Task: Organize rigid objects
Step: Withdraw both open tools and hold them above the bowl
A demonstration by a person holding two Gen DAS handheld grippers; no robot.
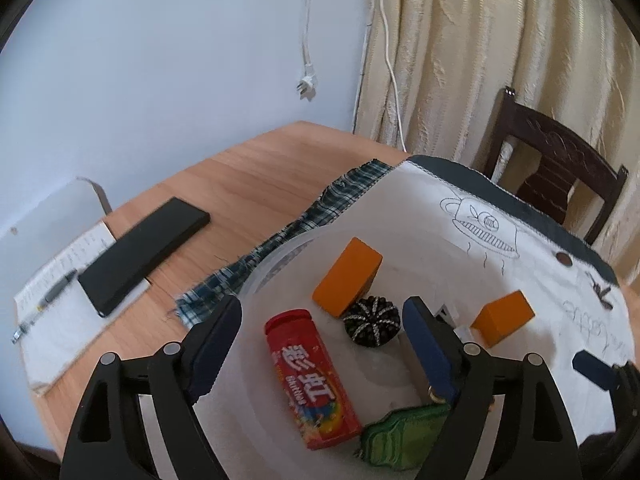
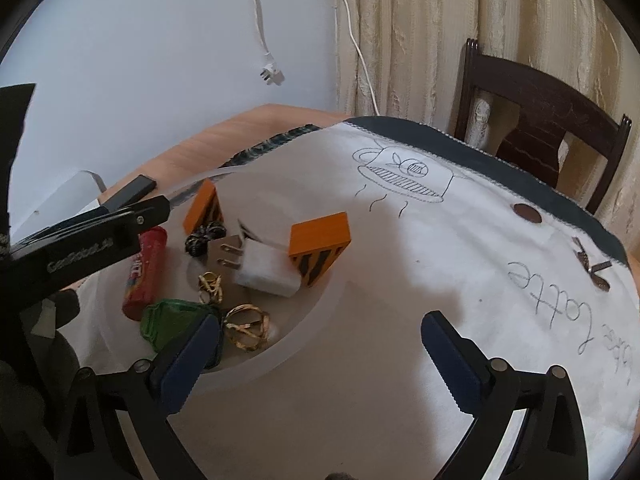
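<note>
Both grippers wide open, empty: left gripper (image 1: 322, 328) over tray (image 2: 320, 322); red tube (image 1: 314, 380) at 6, maybe touching green thing (image 1: 402, 436); right gripper (image 2: 320, 354) at tray's rim.

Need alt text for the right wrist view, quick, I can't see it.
The open, empty right hand-held gripper hovers over a translucent bin holding two orange blocks, a white charger, a red tube and gold rings.

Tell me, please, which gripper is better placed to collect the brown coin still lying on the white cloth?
Probably right: the brown coin lies ahead of the open right gripper, while the left gripper hangs open over the tray.
</note>
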